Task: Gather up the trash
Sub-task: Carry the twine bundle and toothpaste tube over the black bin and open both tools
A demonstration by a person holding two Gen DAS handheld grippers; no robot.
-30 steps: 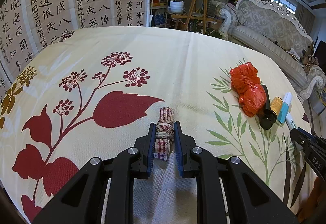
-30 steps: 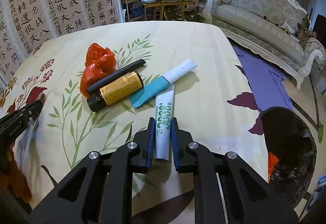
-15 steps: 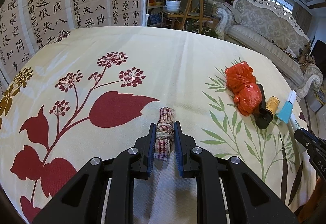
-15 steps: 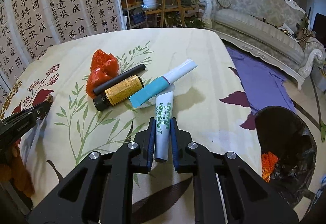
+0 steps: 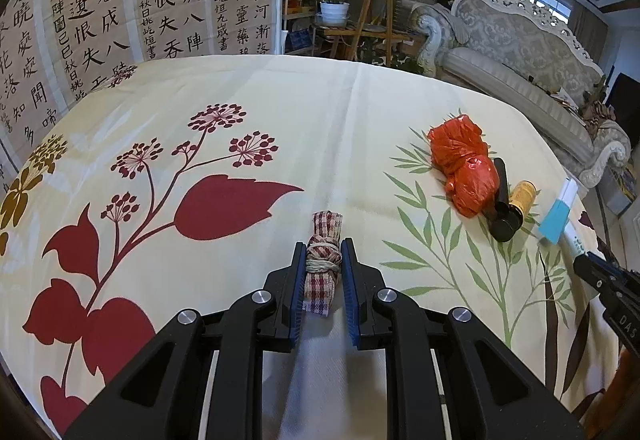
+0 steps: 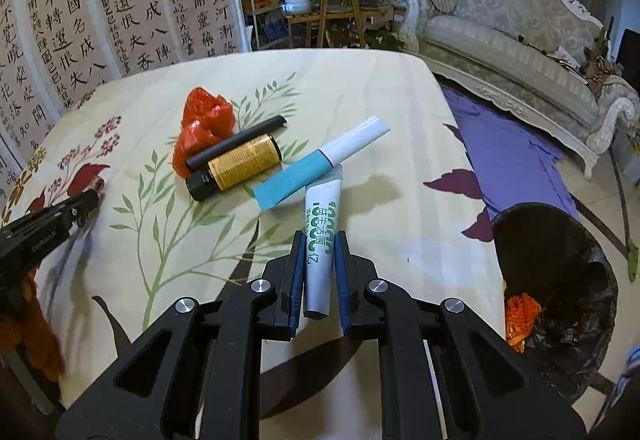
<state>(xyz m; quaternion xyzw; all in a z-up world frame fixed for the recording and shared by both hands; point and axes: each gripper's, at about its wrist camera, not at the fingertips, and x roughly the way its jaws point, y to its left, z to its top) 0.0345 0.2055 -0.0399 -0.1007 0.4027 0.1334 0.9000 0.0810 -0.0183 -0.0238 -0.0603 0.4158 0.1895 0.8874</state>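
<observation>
Trash lies on the floral tablecloth. A checked cloth bundle tied with string sits between the left gripper pads, which are clamped on its middle. The right gripper is closed on a white tube, whose far end lies under the blue-and-white packet. Beside the packet lie a yellow-labelled bottle and a red plastic bag.

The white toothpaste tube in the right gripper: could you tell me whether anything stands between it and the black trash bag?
Nothing visible does. The white toothpaste tube, clamped in the right gripper, only has bare tablecloth between it and the black trash bag beside the table.
</observation>
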